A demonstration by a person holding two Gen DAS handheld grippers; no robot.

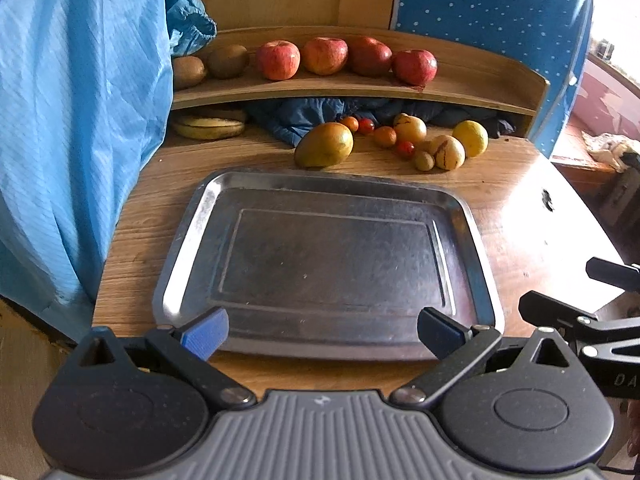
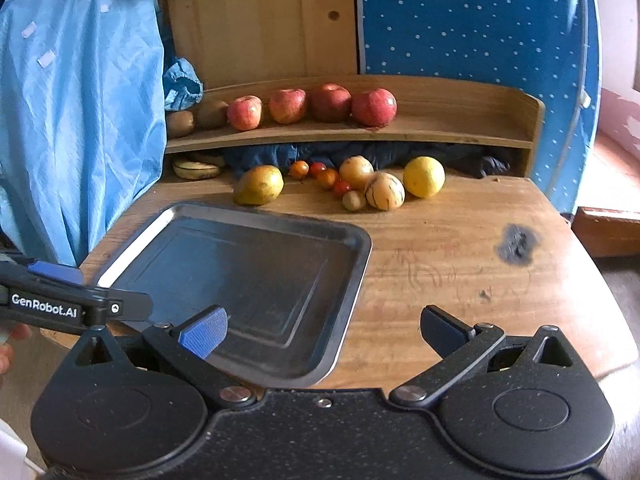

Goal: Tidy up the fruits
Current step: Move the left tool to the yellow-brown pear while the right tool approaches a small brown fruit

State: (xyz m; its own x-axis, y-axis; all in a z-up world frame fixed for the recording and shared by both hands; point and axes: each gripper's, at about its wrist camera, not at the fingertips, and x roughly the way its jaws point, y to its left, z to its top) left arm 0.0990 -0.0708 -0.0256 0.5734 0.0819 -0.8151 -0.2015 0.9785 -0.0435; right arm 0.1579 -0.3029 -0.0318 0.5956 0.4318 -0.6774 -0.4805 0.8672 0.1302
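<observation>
Fruits lie in two groups at the back of a round wooden table [image 2: 440, 264]. On a curved wooden shelf [image 1: 460, 92] sit four red apples [image 1: 278, 60] in a row, glossy and faintly streaked, with two brown fuzzy kiwis [image 1: 227, 61] to their left. Below, on the tabletop just in front of the shelf, is a loose cluster: a large oval mango [image 1: 325, 145], green shading to orange; small round tomatoes [image 1: 405, 148], red and orange; two cream melon-like fruits with dark stripes, one being a striped fruit [image 2: 385, 191] at the front; a tiny brownish kiwi [image 1: 424, 160]; and a smooth round yellow lemon [image 2: 423, 176] at the right end. Overripe bananas [image 1: 208, 125], dull yellow with dark edges, lie under the shelf at the left, beside crumpled dark blue cloth [image 1: 304, 114].

A rectangular metal tray [image 1: 478, 256] with rounded corners and a raised rim sits in the middle of the table, its scuffed dull surface bare, well apart from the fruit.

The left gripper [image 1: 322, 334] hovers over the tray's near edge, its blue ribbed pads [image 1: 206, 334] spread wide and holding nothing. The right gripper [image 2: 322, 330] is likewise wide open and empty, above the tray's right corner and bare wood. Pale blue crinkled plastic sheeting [image 1: 72, 120] hangs at the left; a blue panel with white dots [image 2: 472, 16] stands behind.
</observation>
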